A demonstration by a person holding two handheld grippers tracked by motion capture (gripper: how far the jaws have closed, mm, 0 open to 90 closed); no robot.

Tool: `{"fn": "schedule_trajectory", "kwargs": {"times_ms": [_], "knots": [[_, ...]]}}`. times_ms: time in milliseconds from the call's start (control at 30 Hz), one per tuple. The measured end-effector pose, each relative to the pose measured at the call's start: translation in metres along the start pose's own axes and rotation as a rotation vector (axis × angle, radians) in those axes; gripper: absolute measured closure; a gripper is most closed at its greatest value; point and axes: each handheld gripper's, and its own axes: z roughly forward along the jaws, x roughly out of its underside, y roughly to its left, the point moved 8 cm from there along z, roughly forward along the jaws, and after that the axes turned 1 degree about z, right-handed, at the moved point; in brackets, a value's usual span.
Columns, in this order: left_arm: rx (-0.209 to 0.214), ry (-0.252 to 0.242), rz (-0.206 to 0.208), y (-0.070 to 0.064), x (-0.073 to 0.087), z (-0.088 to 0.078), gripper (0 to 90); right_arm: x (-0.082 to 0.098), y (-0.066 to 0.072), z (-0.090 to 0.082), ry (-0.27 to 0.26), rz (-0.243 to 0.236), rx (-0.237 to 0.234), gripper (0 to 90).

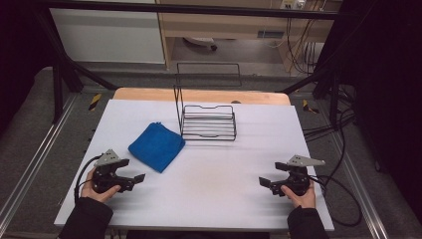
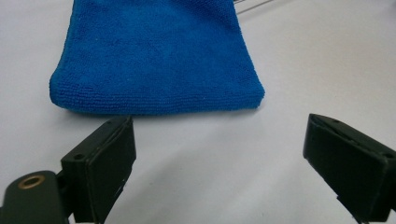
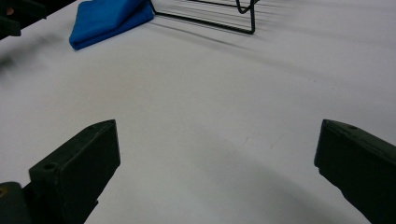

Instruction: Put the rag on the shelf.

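White surface [image 1: 209, 184] on wooden table, dark frame rails around, grey floor beyond

Black wire rack [image 1: 208, 122] near far edge, centre, nothing in it

Blue cloth [image 1: 157, 146] folded flat, fuzzy microfibre, left of rack, touching nothing else

Left gripper [image 1: 134, 179] near left front corner, jaws wide apart, aimed at cloth's near edge

Right gripper [image 1: 266, 183] near right front corner, jaws apart, holding nothing

Step judged: approach before grasp; next, left gripper forward and low, jaws straddling cloth's folded edge

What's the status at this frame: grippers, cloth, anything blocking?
Left gripper open, empty, facing the folded blue cloth just ahead. Right gripper open, empty, over bare table. Wire rack beyond the cloth, not in the way.
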Motion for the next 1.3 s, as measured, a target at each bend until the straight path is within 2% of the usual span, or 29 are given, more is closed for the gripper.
{"fn": "schedule_trajectory", "kwargs": {"times_ms": [567,767,1000,1200,1300], "knots": [[-0.011,0.012,0.003,-0.004,-0.004,0.001,9.4,0.0,0.001,0.002,0.015,-0.017,0.013,1.1],[-0.011,0.02,0.001,-0.01,-0.009,0.002,10.1,0.001,0.001,0.003,0.015,-0.025,0.018,1.1],[-0.018,0.019,0.016,-0.019,-0.026,0.005,12.4,0.001,0.001,0.002,0.014,-0.024,0.023,1.0],[-0.027,0.048,0.026,-0.027,-0.04,0.013,14.8,0.001,0.001,0.003,0.02,-0.024,0.024,1.0],[-0.021,0.056,0.019,-0.031,-0.046,0.019,19.0,0.001,0.001,0.003,0.024,-0.026,0.024,1.1]]}}
